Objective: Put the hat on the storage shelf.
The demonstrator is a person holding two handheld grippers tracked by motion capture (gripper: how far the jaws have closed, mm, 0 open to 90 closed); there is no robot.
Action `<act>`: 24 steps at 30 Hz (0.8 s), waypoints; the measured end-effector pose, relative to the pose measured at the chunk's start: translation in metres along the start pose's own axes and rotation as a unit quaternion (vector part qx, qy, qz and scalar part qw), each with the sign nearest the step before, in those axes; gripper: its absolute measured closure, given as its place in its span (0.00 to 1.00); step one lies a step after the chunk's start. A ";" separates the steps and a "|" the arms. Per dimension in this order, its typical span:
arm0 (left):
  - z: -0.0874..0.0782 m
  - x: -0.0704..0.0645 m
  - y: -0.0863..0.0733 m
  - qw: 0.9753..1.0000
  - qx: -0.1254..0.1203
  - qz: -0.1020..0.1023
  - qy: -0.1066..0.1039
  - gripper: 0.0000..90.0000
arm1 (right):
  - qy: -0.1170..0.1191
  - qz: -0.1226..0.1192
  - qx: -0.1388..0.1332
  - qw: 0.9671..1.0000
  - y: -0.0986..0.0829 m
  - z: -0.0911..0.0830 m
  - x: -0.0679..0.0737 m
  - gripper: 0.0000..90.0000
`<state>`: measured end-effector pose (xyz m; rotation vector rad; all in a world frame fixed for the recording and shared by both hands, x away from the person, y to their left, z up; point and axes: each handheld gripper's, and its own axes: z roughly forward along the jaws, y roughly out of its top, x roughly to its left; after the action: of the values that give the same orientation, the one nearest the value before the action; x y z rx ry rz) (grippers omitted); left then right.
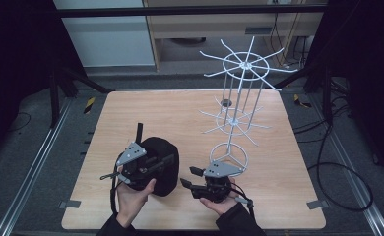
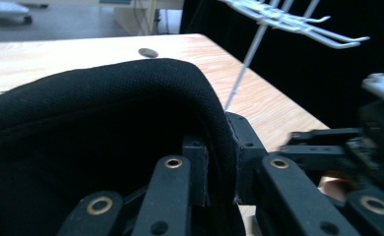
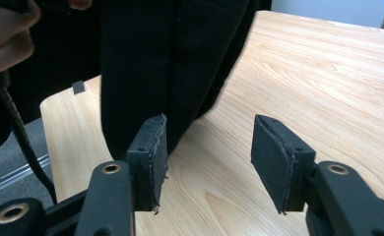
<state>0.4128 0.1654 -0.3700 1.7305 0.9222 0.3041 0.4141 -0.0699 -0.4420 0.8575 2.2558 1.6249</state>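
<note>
Black fabric made up the cap (image 1: 159,164), which sat on the near left part of the wooden bench (image 1: 131,118). The left hand-held gripper (image 2: 220,162) had its jaws pinched closed on the cap's rim, one jaw inside the crown and one outside. The person's left hand (image 1: 131,196) held that tool from below. Just beside the cap, to its right, the right hand-held gripper (image 3: 207,157) pointed toward the dark cloth with its jaws spread wide and nothing between them; its left pad appeared close to the fabric, though contact was hard to judge. Farther back on the right stood a white wire rack (image 1: 239,98) with radiating hooks, well apart from the cap.
</note>
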 end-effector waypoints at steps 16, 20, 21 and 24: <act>0.008 -0.010 -0.003 0.999 0.016 0.023 -0.043 0.90 | 0.075 0.012 -0.006 0.997 -0.003 0.007 -0.006 0.99; 0.004 -0.010 -0.001 0.999 0.000 0.036 -0.024 0.90 | 0.058 0.006 -0.010 0.998 0.002 0.001 -0.006 1.00; 0.002 -0.009 0.000 0.999 -0.004 0.037 -0.022 0.89 | 0.051 0.000 -0.012 0.999 0.004 -0.002 -0.006 1.00; -0.001 -0.006 0.000 0.999 -0.013 0.040 -0.014 0.88 | 0.018 -0.032 -0.016 0.999 0.012 -0.010 -0.002 1.00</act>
<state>0.4079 0.1619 -0.3682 1.7453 0.8267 0.3418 0.4148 -0.0768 -0.4273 0.7473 2.2498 1.6570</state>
